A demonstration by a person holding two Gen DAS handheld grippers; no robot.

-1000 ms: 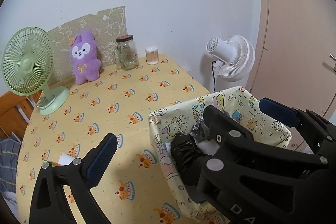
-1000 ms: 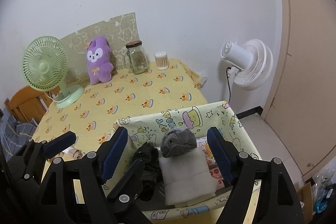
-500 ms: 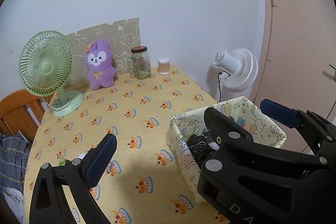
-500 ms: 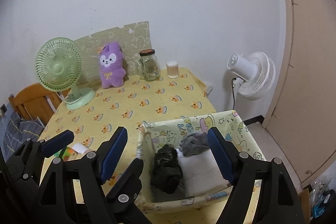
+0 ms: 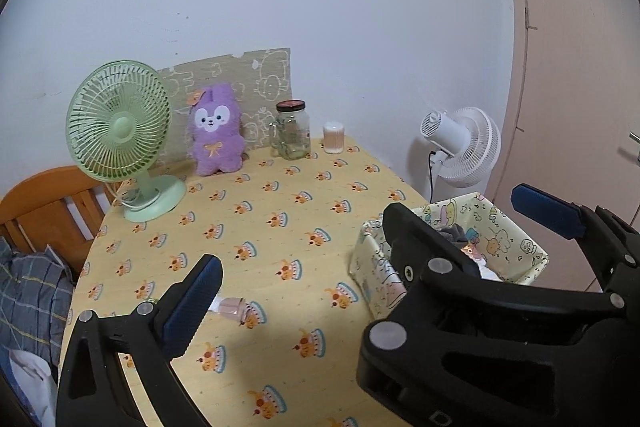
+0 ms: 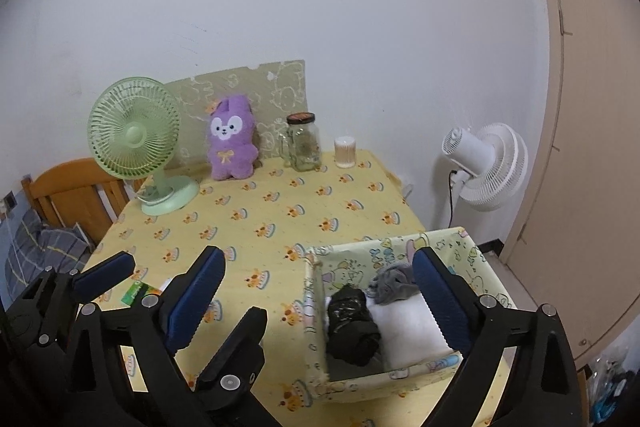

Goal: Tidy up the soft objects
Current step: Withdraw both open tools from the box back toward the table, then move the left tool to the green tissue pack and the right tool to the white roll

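Observation:
A cartoon-print fabric basket (image 6: pixel 486 265) sits at the table's near right corner. In it lie a black rolled item (image 6: pixel 352 323), a white folded cloth (image 6: pixel 408 327) and a grey bundle (image 6: pixel 394 283). The basket's rim also shows in the left wrist view (image 5: pixel 532 247). A purple plush toy (image 5: pixel 216 131) stands at the back by the wall (image 6: pixel 232 139). My left gripper (image 5: pixel 368 247) is open and empty above the table. My right gripper (image 6: pixel 320 295) is open and empty, above the basket's left side.
A green desk fan (image 5: pixel 120 131) stands back left. A glass jar (image 5: pixel 292 131) and a small cotton-swab container (image 5: pixel 334 139) stand at the back. A white floor fan (image 5: pixel 464 147) is right of the table. A wooden chair (image 5: pixel 44 211) is at left. Small packets (image 5: pixel 232 307) lie on the cloth.
Both grippers have pulled back and up from the basket; the table and basket look farther away. Both stay open and empty.

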